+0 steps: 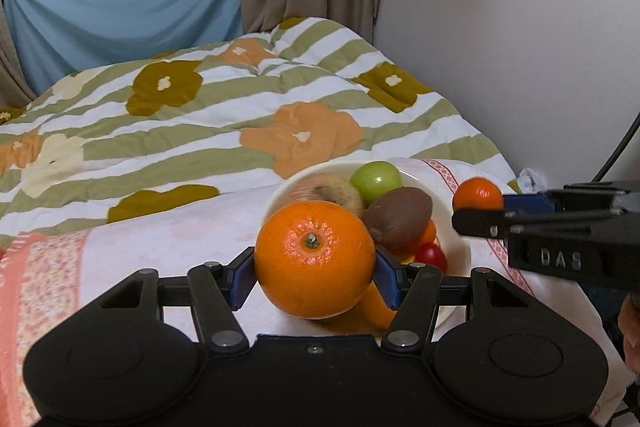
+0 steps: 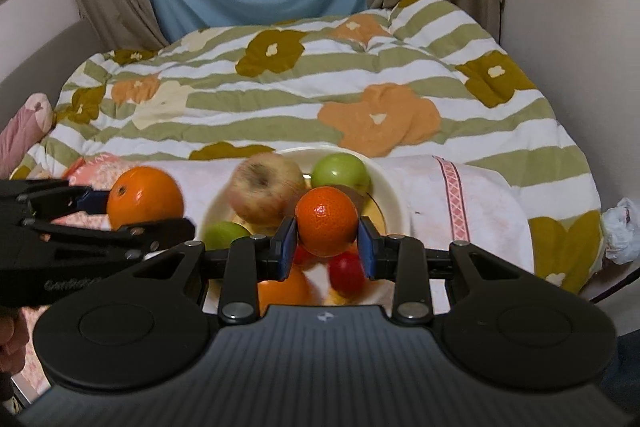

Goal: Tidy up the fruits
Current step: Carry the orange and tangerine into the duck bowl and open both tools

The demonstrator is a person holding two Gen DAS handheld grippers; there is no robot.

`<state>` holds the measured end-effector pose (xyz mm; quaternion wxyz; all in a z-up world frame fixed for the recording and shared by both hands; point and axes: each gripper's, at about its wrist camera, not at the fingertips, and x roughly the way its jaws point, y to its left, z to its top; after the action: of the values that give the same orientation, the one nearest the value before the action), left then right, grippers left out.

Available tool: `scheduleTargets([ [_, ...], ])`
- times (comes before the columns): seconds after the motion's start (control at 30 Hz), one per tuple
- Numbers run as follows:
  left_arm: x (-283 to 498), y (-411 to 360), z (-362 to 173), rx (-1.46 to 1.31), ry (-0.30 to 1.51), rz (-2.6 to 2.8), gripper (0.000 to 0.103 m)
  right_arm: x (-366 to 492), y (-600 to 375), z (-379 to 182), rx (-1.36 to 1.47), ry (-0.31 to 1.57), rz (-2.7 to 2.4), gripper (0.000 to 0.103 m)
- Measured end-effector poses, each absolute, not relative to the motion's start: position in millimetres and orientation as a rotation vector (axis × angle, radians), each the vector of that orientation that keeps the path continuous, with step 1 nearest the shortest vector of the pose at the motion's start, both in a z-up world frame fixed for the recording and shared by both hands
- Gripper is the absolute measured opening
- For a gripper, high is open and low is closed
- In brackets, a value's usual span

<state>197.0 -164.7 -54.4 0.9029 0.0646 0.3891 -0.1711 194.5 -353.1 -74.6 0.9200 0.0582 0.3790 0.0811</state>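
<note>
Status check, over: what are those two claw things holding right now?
Left gripper shut on large orange. Right gripper shut on small mandarin. Both above the fruit bowl. Nothing in the way.

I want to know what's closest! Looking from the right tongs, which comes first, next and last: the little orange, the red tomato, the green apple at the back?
1. Little orange, gripped between the tongs.
2. Red tomato, just below.
3. Green apple, plate's far side.

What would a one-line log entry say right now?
left gripper: holds large orange | right gripper: holds small orange | bowl: fruit inside
</note>
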Motion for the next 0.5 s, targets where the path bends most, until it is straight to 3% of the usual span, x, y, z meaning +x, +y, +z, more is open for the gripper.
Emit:
scheduleTargets([
  [0.43, 225, -200, -81, 0.135, 0.832, -0.336, 0.065, 206, -368, -98, 0.069, 0.813, 0.263, 0.047],
  [0.5, 223, -200, -77, 0.116, 0.803, -0.333, 0.074, 206, -369, -99, 0.059, 0.819, 0.268, 0.047],
])
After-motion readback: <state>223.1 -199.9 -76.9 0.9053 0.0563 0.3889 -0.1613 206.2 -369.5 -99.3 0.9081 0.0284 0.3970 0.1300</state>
